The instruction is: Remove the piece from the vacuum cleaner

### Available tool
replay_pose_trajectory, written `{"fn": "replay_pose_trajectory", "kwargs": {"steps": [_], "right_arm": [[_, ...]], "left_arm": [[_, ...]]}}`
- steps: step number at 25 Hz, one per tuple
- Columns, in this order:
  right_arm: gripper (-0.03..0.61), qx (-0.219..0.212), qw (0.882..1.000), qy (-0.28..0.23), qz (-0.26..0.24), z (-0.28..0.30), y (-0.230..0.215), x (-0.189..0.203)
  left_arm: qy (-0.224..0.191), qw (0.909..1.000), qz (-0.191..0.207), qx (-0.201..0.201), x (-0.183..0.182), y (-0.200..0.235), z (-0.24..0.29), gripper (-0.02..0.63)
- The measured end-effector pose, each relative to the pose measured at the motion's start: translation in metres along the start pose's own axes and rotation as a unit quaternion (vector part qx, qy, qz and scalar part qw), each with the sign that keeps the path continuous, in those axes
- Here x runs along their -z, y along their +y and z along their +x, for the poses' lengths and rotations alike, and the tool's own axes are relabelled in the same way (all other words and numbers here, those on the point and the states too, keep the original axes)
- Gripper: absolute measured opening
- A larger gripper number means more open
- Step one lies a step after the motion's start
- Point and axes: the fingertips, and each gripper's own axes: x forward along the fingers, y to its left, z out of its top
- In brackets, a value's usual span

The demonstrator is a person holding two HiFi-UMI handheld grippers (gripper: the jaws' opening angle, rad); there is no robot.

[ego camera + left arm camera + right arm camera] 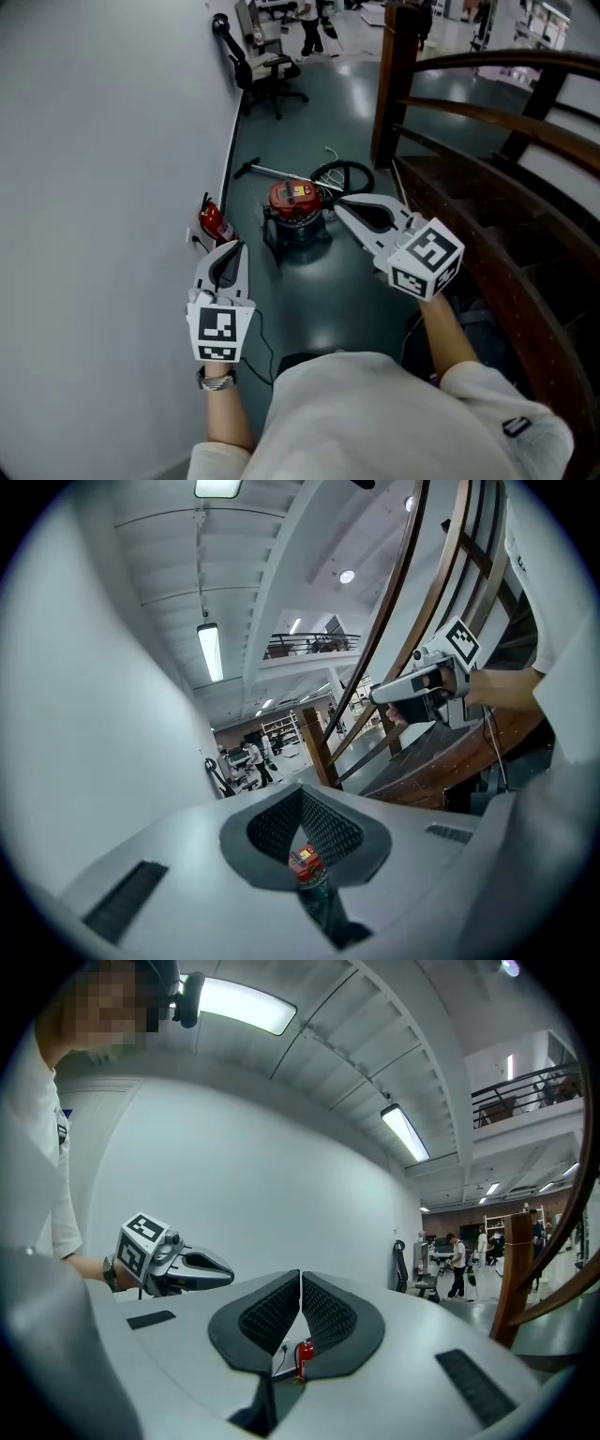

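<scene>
- Jaws of left gripper and right gripper are together, empty.
- Vacuum cleaner stands ahead of them; it seems the approach step, and next they must open near it.

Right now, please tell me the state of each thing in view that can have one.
Left claw: shut, empty, held in air.
Right claw: shut, empty, held in air.
Vacuum cleaner: upright on the floor, untouched.
Hose: looped on the floor beside it.
Fire extinguisher: upright by the wall.
</scene>
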Motion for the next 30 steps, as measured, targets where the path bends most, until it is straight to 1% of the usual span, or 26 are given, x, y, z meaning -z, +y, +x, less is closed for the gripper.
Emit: {"fn": "replay_pose_trajectory", "kwargs": {"steps": [3,8,11,17,23,30], "right_arm": [[0.029,-0.006,1.000,0.007,0.000,-0.003,-0.004,0.003],[0.029,-0.002,1.000,0.008,0.000,-0.002,-0.012,0.007],[0.029,-0.018,1.000,0.009,-0.005,0.002,-0.015,0.013],[0.029,-0.028,0.998,0.037,-0.033,0.022,-0.030,0.029],[0.029,-0.013,0.998,0.038,-0.052,0.052,-0.062,0.030],[0.029,0.001,0.998,0.034,-0.044,0.098,-0.096,0.033]], "left_arm": [[0.002,1.0000,-0.002,-0.007,-0.001,-0.004,0.000,0.000],[0.008,0.9998,-0.007,-0.015,0.002,-0.003,0.005,0.000],[0.009,0.9997,-0.012,-0.019,0.004,0.001,0.011,0.001],[0.009,0.9996,-0.018,-0.020,0.012,0.018,0.038,0.002],[0.000,0.9998,-0.016,-0.014,0.011,0.042,0.080,0.000],[0.000,0.9999,-0.013,-0.007,0.018,0.076,0.120,0.001]]}}
